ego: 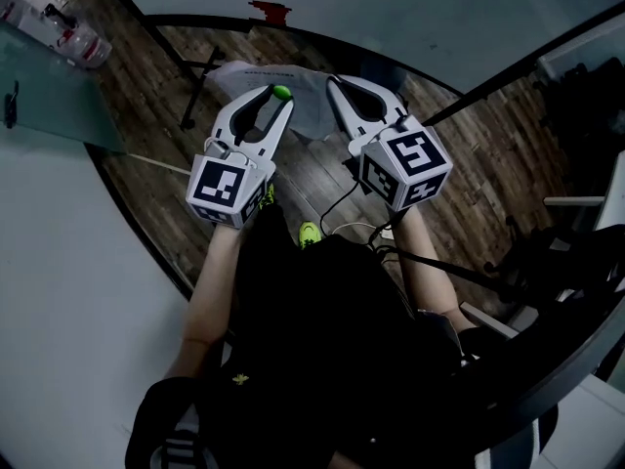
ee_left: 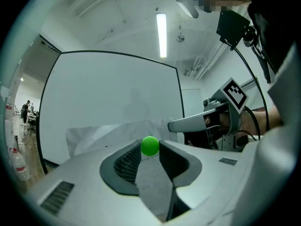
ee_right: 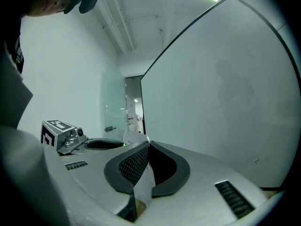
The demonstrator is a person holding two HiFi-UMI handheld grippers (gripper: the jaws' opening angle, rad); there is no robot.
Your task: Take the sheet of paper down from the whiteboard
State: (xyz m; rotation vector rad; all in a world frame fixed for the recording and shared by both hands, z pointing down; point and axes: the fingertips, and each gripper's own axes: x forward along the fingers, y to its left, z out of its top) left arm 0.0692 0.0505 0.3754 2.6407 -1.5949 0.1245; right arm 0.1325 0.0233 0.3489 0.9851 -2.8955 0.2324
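- Now my left gripper (ego: 280, 97) pinches a smooth green ball (ee_left: 150, 145) between its ribbed dark pads. A strip of the sheet of paper (ego: 311, 106) runs through the jaws beneath the ball.
- My right gripper (ee_right: 147, 146) has its jaws together, clamped on the thin sheet's other side.
- The sheet, creased and slack, hangs between both grippers, off the whiteboard (ee_left: 113, 88), whose glossy black-framed face stands just ahead.
- Only the head view shows the plank floor (ego: 488, 154) below, and only the gripper views show the paper inside the jaws.
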